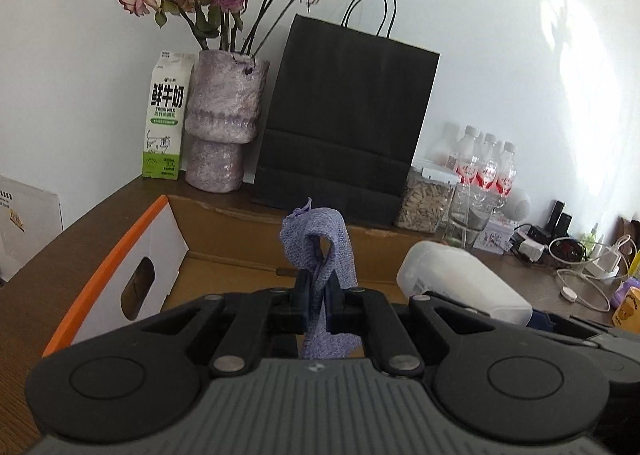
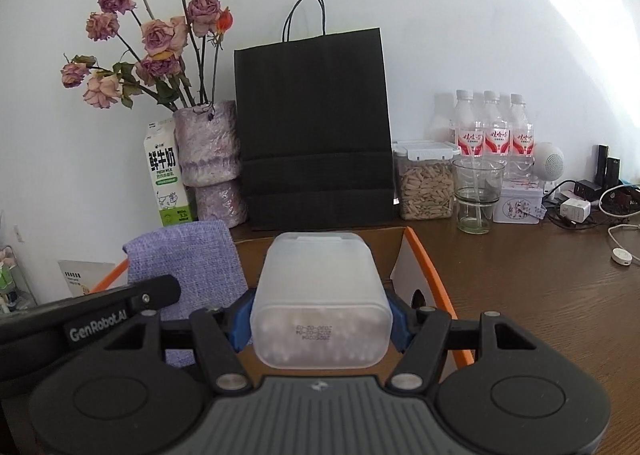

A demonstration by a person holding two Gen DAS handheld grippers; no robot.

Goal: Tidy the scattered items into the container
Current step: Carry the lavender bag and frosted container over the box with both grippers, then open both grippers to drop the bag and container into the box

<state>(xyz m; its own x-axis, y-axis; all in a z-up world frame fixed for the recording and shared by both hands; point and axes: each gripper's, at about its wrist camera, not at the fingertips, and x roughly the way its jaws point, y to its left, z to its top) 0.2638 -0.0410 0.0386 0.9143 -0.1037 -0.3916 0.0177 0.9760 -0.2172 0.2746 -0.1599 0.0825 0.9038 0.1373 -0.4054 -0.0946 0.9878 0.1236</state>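
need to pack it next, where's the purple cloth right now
The purple cloth is pinched in the left gripper, held over the open cardboard box, just left of the frosted plastic box in the right gripper.

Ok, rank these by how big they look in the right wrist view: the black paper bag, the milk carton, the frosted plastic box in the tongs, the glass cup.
1. Black paper bag.
2. Frosted plastic box, though it sits nearest the camera, so its rank is unsure.
3. Milk carton.
4. Glass cup, smallest.
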